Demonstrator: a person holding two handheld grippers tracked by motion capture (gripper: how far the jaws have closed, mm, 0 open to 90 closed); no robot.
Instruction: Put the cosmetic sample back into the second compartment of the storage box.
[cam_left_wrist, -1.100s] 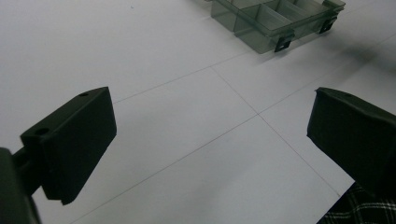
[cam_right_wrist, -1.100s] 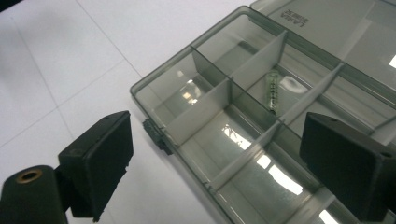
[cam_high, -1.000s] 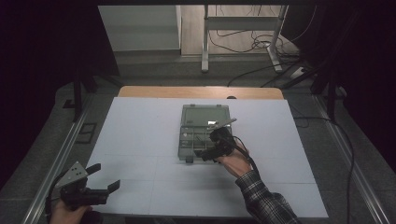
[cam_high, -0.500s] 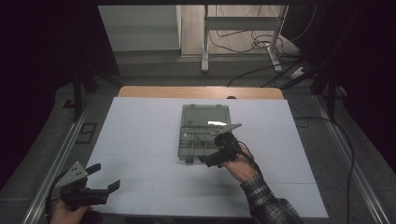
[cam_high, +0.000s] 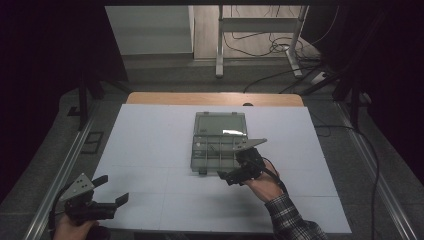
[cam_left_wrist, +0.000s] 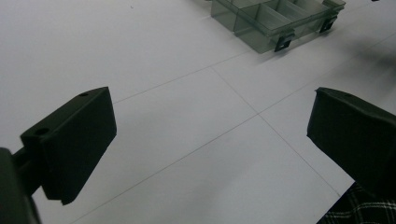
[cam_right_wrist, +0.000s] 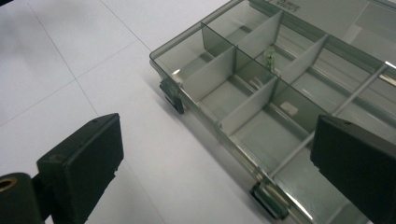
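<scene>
I see one clear plastic compartment box (cam_high: 220, 145) lying open on the white tabletop (cam_high: 150, 135), slightly right of centre and nearer the far edge than the near one, its lid (cam_high: 220, 123) folded back flat toward the far edge. In the right gripper view the box (cam_right_wrist: 261, 93) shows thin upright dividers (cam_right_wrist: 247, 109) and a few small pieces in the compartments, too small for me to name. Two dark latches (cam_right_wrist: 172, 95) sit on its near wall. I judge it light, stiff and rather slick, with thin walls that could crack under a hard squeeze; I would take it by the near wall between the latches, or pinch a corner rim.

My right hand-held gripper (cam_high: 240, 170) hovers just beside the box's near right corner, jaws spread wide, holding nothing. My left hand-held gripper (cam_high: 97, 197) rests near the tabletop's near left corner, well apart from the box, jaws likewise spread and empty.

The count: one box, two latches, two hand-held grippers.
</scene>
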